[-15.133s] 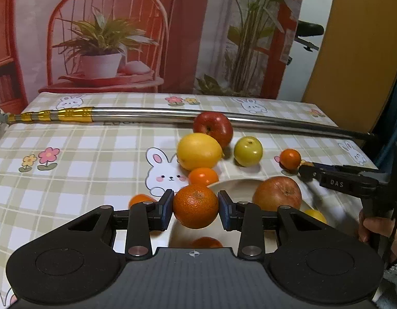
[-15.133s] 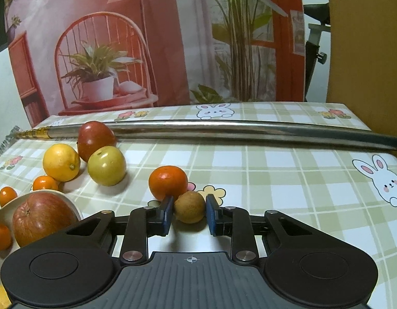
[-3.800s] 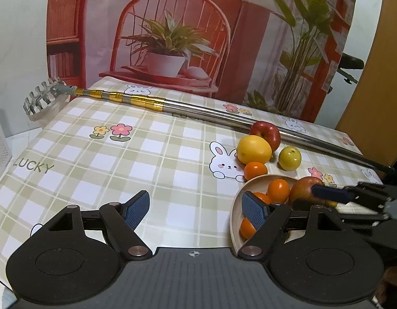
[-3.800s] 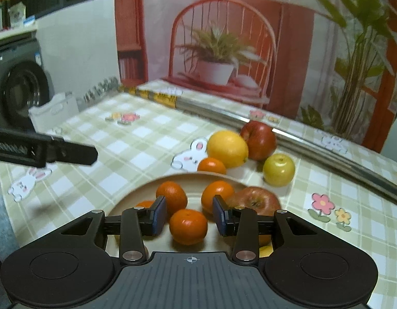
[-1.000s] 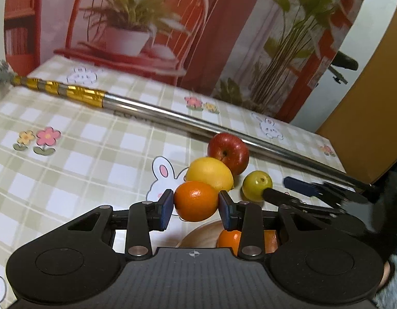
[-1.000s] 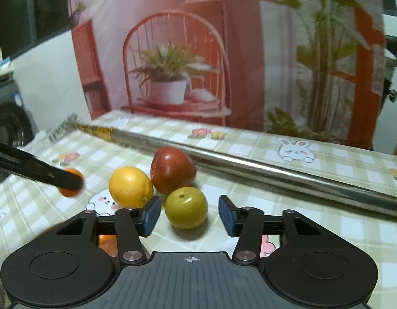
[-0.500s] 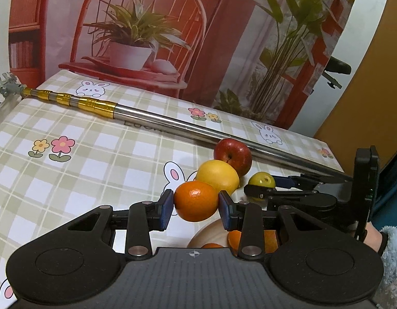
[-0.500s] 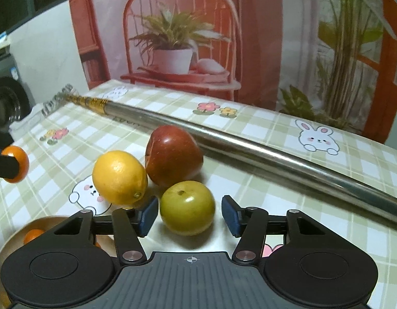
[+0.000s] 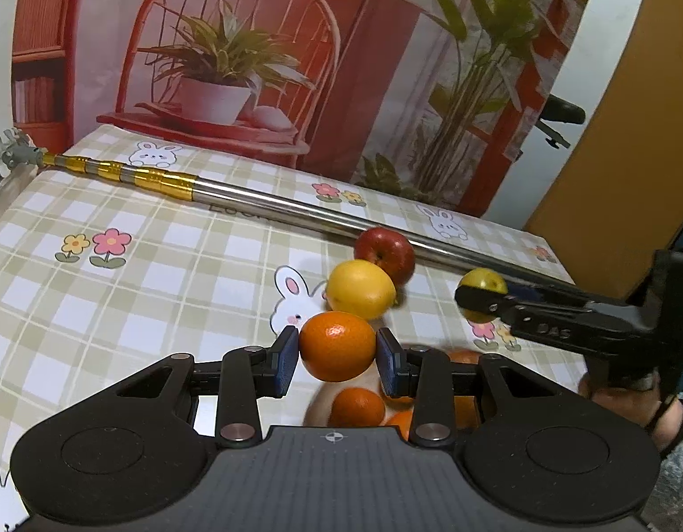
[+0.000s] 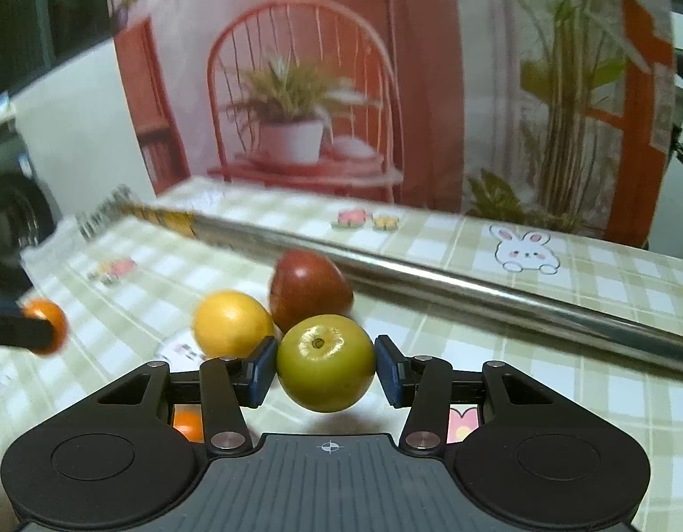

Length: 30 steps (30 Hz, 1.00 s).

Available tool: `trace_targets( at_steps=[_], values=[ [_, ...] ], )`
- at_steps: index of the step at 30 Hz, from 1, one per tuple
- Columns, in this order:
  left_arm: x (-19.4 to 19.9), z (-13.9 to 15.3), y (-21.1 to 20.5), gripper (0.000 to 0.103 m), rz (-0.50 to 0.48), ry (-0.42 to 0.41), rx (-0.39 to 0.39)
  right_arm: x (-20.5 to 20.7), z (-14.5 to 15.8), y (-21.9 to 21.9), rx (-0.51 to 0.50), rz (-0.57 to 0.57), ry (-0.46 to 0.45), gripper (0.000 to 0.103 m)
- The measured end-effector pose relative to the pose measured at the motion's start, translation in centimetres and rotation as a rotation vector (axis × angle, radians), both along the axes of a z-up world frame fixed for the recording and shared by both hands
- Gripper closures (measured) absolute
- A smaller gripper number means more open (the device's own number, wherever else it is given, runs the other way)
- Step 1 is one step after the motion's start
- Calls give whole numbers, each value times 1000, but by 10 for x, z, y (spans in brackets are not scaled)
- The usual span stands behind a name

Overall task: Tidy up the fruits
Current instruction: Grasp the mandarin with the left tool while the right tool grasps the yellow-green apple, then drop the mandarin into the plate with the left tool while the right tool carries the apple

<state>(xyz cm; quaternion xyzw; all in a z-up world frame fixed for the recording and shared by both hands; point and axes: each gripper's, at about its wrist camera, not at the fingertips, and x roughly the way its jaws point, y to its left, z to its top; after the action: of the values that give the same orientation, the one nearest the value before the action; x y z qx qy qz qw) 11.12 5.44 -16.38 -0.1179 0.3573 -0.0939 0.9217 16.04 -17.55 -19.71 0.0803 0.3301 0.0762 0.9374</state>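
My left gripper (image 9: 337, 357) is shut on a small orange (image 9: 337, 343), held above the near edge of a beige plate (image 9: 315, 401) that holds more oranges (image 9: 357, 408). In the right wrist view that held orange (image 10: 46, 323) shows at the far left. My right gripper (image 10: 326, 370) has its jaws closing, and both pads touch a yellow-green round fruit (image 10: 326, 361) raised just off the cloth. The left wrist view shows this fruit (image 9: 483, 279) in the right gripper's fingers (image 9: 474, 299). A yellow citrus (image 9: 360, 289) and a red apple (image 9: 386, 250) lie together on the table.
A long metal pole (image 9: 253, 204) with gold bands and a rake head lies across the back of the checked tablecloth (image 9: 164, 275). A printed backdrop rises behind the table. A person's hand and grey sleeve (image 9: 669, 416) are at the right. The yellow citrus (image 10: 230, 323) and apple (image 10: 308, 286) sit just beyond my right gripper.
The right gripper's jaws have narrowed onto the yellow-green fruit and lifted it off the cloth. The left gripper has drifted back a little, still holding the orange.
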Motion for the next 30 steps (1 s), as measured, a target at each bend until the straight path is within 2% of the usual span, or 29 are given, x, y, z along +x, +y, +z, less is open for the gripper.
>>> trace_targets(
  at_steps=[10,20,30],
  values=[
    [-26,-9,-11,63,-68,23,4,-68,30,22,34,14,-94,59],
    [-49,-19,-28,63,-135,64,24,-118,25,44,98,-12,-105,59],
    [-58,-29,-44,63,-214,102,20,-135,21,46,147,-21,-80,59]
  ],
)
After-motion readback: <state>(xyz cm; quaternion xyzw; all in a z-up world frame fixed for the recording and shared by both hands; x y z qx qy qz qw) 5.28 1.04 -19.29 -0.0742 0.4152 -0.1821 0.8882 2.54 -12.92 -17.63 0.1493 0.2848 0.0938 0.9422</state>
